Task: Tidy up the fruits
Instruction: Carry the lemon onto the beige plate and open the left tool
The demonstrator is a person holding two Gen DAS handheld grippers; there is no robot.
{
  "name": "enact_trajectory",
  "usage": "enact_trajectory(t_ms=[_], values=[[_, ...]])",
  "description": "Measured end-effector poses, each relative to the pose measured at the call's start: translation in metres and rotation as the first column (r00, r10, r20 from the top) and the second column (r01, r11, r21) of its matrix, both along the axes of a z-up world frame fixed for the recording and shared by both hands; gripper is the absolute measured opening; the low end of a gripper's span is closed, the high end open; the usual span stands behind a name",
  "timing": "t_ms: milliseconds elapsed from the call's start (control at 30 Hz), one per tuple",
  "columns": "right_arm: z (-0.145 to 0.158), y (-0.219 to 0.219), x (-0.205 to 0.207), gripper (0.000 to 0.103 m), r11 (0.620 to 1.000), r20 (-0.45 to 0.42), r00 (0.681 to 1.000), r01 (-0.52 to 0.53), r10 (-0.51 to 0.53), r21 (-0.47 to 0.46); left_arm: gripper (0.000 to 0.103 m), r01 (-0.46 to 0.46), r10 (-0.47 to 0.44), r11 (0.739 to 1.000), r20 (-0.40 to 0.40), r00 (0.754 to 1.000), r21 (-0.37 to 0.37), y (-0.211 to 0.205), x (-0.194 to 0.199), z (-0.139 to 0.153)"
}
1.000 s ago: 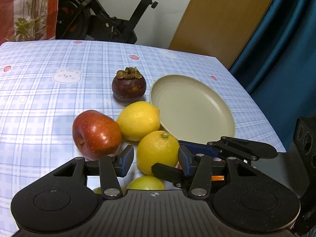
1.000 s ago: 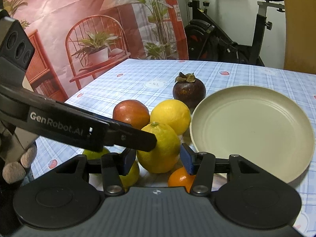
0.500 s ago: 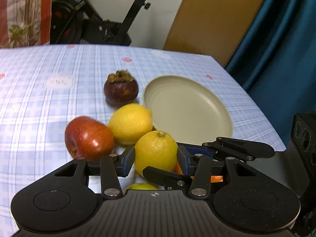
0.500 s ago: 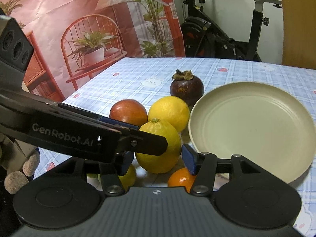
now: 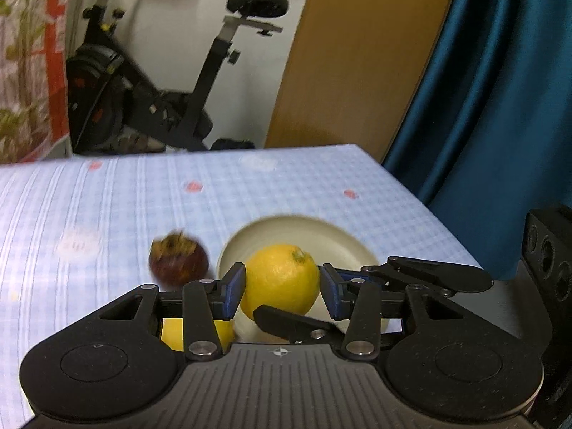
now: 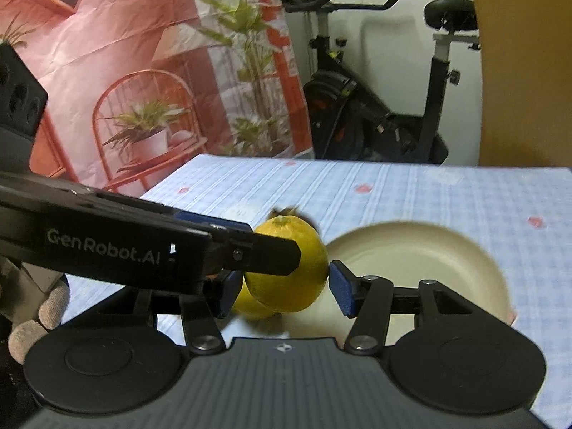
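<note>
A yellow lemon [image 5: 282, 279] hangs above the cloth with my left gripper [image 5: 282, 286] shut on it, both blue pads against its sides. In the right wrist view the same lemon [image 6: 289, 275] sits between the pads of my right gripper [image 6: 282, 286], which is open with a small gap at the right pad. The left gripper's finger [image 6: 250, 250] crosses in front. Right gripper fingers [image 5: 293, 321] reach in under the lemon. The cream plate [image 5: 343, 243] lies just behind. A mangosteen [image 5: 178, 264] and a second lemon [image 5: 171, 332] rest on the table.
The blue checked tablecloth [image 5: 143, 196] ends at an edge on the right by a teal curtain [image 5: 500, 107]. An exercise bike [image 5: 143, 89] and a wooden panel [image 5: 357, 53] stand behind the table. A gloved hand [image 6: 35, 318] holds the left gripper.
The left pads have shut on the lemon, and it has come up off the table. Both grippers rose and moved toward the plate. The apple and the small orange fruit have dropped out of view.
</note>
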State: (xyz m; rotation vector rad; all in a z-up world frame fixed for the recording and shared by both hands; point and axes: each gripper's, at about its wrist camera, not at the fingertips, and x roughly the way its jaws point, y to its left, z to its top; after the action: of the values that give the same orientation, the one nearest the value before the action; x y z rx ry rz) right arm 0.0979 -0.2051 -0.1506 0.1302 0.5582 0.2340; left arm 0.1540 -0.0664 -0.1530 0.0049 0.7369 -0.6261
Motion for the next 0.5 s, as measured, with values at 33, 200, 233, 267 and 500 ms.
enact_trajectory(t_ms=[33,200,233,267,500], values=[[0.001,-0.004,0.005,0.056,1.0,0.004,1.0,0.006,-0.006,-0.004,0.048,0.007,-0.007,1.0,0.004,1.0,0.0,-0.005,0.006,0.002],[-0.007,-0.021,0.029,0.056,0.999,-0.011,0.999,0.034,-0.034,0.013,0.048,0.015,-0.015,1.0,-0.016,1.0,-0.006,-0.022,0.036,0.0],[-0.009,-0.023,0.034,0.056,0.999,-0.018,0.999,0.038,-0.038,0.012,0.048,0.019,-0.019,1.0,-0.025,1.0,-0.003,-0.026,0.042,-0.001],[-0.012,-0.025,0.037,0.055,0.999,-0.024,0.999,0.042,-0.042,0.013,0.048,0.024,-0.024,1.0,-0.033,0.999,0.003,-0.029,0.047,-0.004],[-0.025,-0.029,0.059,0.028,0.998,-0.065,0.996,0.057,-0.056,0.024,0.037,0.019,-0.02,1.0,-0.108,0.994,-0.003,-0.039,0.071,-0.024]])
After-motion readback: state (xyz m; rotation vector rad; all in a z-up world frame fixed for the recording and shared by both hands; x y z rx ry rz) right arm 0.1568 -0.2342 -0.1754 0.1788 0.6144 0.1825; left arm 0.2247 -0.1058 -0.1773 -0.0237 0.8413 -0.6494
